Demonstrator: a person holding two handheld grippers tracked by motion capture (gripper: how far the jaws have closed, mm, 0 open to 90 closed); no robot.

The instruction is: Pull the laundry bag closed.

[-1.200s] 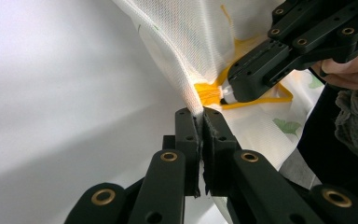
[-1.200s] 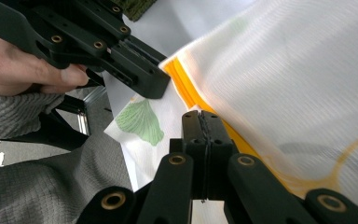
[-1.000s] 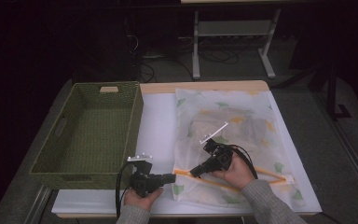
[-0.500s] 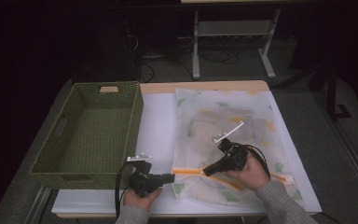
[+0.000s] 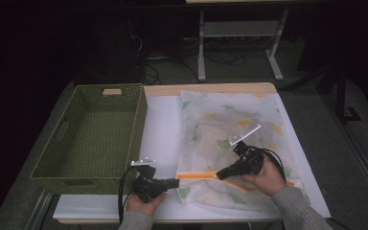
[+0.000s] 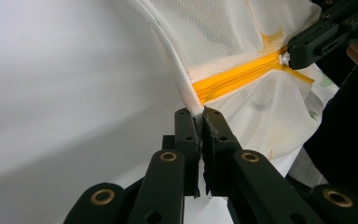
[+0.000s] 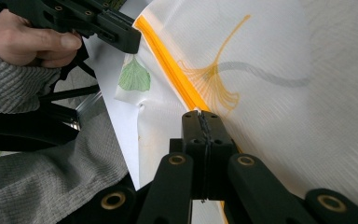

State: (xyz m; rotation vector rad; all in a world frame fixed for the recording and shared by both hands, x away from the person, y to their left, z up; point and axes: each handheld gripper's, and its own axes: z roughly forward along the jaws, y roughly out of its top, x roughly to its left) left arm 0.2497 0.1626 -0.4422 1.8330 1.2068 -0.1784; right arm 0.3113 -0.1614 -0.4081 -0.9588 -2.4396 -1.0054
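The right gripper point(image 5: 223, 174) had slid right, clamping the zipper pull point(image 6: 284, 58); the left gripper point(image 5: 174, 182) pinched the soft, light bag point(image 5: 230, 124) corner.

The high view is dim and grainy: the room behind the table point(image 5: 163, 120) sinks into near black, while the white tabletop catches soft light from above and casts only faint shadows. The left gripper view is far brighter, its white surface washed into a pale, featureless glow at the upper left, and the mesh bag point(image 6: 242, 42) is soft with blur. The right gripper view is evenly lit; the near jaws are sharp, but the bag's fabric smears at the right edge.
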